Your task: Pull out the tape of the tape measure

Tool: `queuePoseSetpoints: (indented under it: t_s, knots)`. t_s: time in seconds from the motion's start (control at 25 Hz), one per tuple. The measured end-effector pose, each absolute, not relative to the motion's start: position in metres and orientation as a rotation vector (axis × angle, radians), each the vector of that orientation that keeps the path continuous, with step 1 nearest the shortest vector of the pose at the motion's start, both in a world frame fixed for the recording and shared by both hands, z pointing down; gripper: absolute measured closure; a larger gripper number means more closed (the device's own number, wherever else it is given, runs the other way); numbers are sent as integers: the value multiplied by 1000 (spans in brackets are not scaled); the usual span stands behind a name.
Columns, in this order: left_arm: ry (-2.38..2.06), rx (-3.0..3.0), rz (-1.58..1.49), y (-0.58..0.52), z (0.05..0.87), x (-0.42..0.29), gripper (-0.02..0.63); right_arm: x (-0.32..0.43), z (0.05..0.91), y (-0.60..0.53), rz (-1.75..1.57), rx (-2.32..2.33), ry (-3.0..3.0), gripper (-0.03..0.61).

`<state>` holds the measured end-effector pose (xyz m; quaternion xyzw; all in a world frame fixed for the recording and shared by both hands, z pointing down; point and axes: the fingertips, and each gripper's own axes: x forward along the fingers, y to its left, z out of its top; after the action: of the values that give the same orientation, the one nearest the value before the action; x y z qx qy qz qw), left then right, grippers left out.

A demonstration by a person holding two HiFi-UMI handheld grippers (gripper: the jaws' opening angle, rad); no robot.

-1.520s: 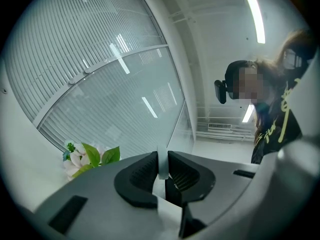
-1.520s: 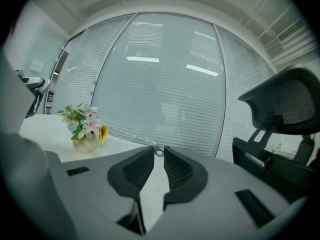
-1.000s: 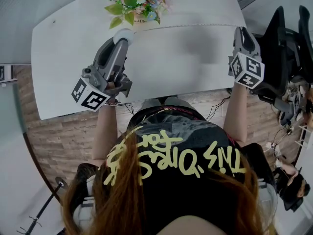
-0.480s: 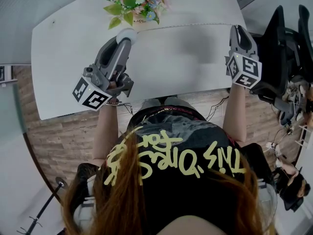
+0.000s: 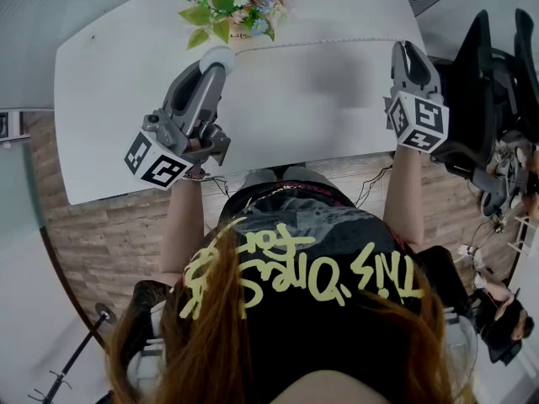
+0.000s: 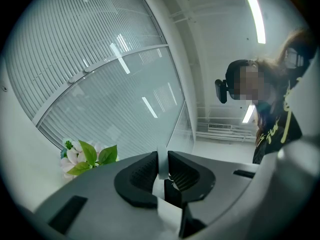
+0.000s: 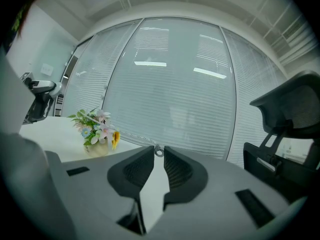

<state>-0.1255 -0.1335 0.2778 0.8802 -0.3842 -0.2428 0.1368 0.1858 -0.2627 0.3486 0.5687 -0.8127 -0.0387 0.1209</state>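
- left gripper (image 5: 210,67) held over the white table (image 5: 286,124), left of centre. it slants up and away from the person, tips leaning toward the picture's right. left forearm (image 5: 181,225) reaches straight forward from the body.
- its own view looks up at the ceiling and window blinds (image 6: 100,74); jaws nearly together, clamped on the white tape measure case (image 5: 216,58), which shows as a thin pale edge between the ribbed pads.
- right gripper (image 5: 406,50) sits at the table's right edge, beside a black office chair (image 5: 488,82). it is roughly level and aimed away toward the blinds; right forearm (image 5: 408,200) is extended forward.
- right jaws also narrow, pinching the small end ring (image 7: 158,152) of the tape right at the pad tips.
- against a second ago: in the head view the right gripper and its marker cube have shifted slightly toward the picture's left. left gripper and case sit where they were. both grips look unchanged.
- tape (image 5: 320,44) is drawn out as a thin pale line. its long axis runs left to right across the far part of the table, just in front of the flowers (image 5: 232,2).
- case is at the tape's left end, ring at its right end. the line looks nearly straight; cannot tell whether it touches the tabletop.
- in the right gripper view the tape leads off from the ring to the left, toward the flowers.
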Motion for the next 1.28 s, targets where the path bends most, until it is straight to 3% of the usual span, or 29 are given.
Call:
queuePoseSetpoints:
  t_s: [1.28]
  knots:
    - [-1156, 2531, -533, -141, 282, -115, 555, 178, 318, -260, -121, 1686, -2477, 514]
